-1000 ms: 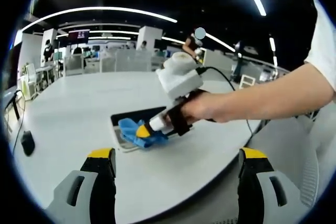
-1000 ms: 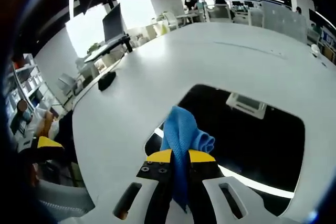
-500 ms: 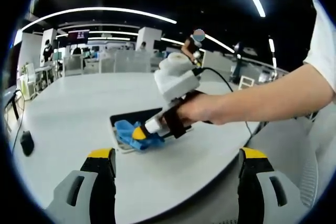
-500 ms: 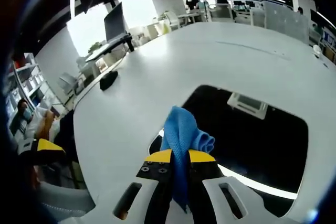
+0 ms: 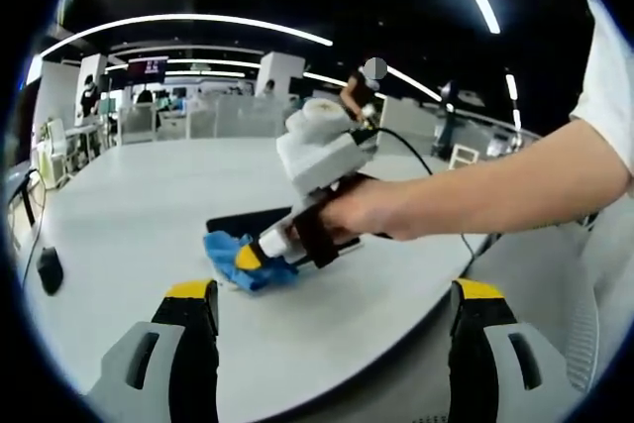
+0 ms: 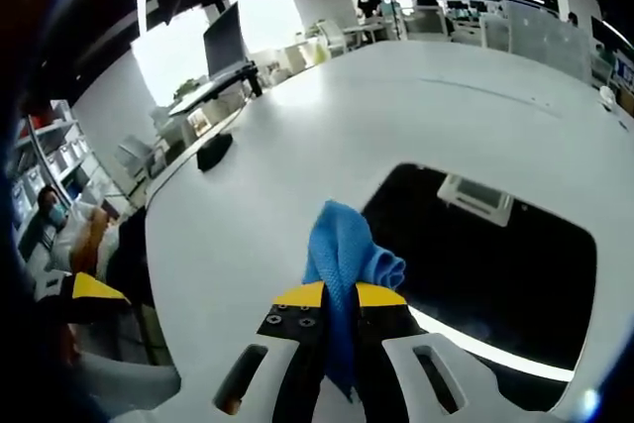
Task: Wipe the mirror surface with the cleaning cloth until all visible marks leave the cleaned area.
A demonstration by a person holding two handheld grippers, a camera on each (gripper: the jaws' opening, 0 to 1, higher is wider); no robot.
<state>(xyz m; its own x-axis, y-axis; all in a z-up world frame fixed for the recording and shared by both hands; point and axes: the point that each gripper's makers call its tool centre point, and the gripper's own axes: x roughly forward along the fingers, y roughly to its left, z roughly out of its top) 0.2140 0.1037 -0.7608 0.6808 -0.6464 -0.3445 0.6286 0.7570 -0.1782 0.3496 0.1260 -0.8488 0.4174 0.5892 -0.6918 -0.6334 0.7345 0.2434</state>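
— Looking along the right hand-held gripper [image 6: 339,296], what sits between its yellow-tipped jaws?

— The blue cleaning cloth [image 6: 344,253], clamped tight; its bunched top rises past the tips and a strip runs down between the jaws. From the left gripper view the same cloth [image 5: 241,260] is pressed down at the near-left corner of the mirror [image 5: 248,222], part of it spilling onto the white counter [image 5: 129,195].

— And the mirror itself?

— Lying flat on the counter, dark, reflecting the ceiling. In the right gripper view the mirror [image 6: 515,255] lies to the right of the cloth, showing a reflected ceiling vent and a bright light strip.

— What about the left hand-held gripper [image 5: 333,294]?

— Its jaws stand wide apart over the counter's near edge, nothing between them, well back from the mirror.

— Anything blocking the view?

— The person's hand [image 5: 347,210] and forearm reach in from the right and cover the mirror's right part, along with the right hand-held gripper [image 5: 250,256] they carry.

— Other things around?

— A small dark object [image 5: 52,268] lies on the counter far to the left, well apart from the mirror; I cannot tell what it is. A monitor [image 6: 223,39] stands beyond the counter's far-left edge, and desks and people fill the background.
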